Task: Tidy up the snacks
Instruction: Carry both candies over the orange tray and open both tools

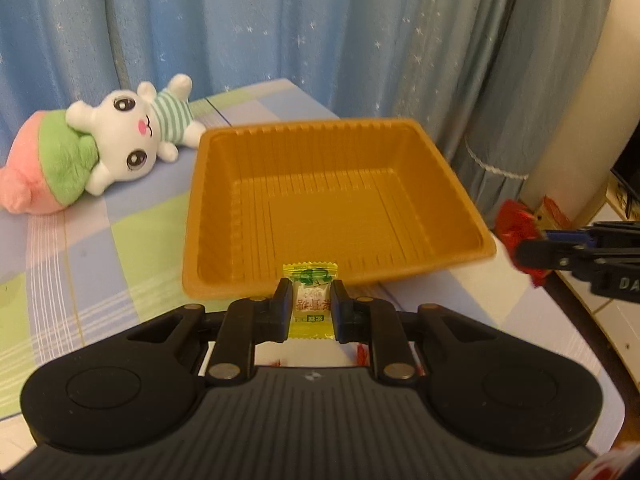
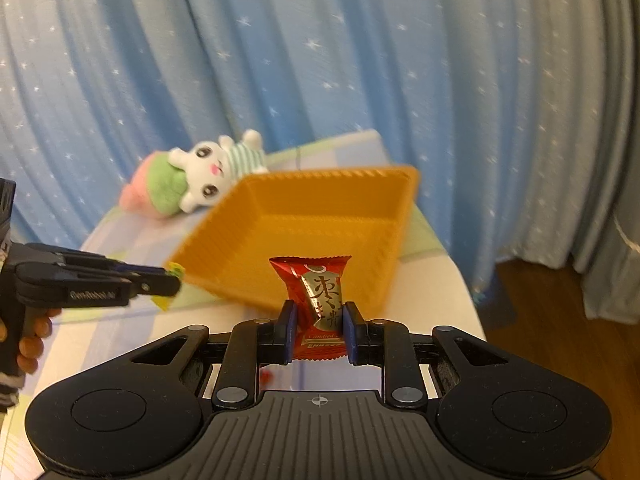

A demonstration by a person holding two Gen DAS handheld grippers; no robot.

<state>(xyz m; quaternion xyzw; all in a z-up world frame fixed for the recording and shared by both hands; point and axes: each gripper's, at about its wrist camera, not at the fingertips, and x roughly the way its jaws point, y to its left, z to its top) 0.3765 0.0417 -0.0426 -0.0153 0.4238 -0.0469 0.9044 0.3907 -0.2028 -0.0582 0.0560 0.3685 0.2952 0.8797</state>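
The lower end of a yellow-wrapped candy (image 1: 311, 304) is hidden between the pads of the left gripper (image 1: 310, 310), which is clamped on it just before one empty, ribbed orange plastic tray (image 1: 436, 152). One red-and-gold wrapped candy (image 2: 323, 304) is pinched likewise in the nearly closed right gripper (image 2: 318, 332). One white plush rabbit (image 1: 132, 136) is seen lying beside the tray on a checked pastel cloth (image 1: 120, 240), with blue star-print curtains (image 1: 280, 20) behind; red scraps under the grippers are too obscured to identify.

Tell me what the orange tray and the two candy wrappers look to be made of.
Orange tray: likely thin moulded plastic, ribbed walls, slight sheen. Yellow candy: translucent plastic film, crimped ends. Red candy: glossy film with a metallic gold patch, possibly foil-lined.
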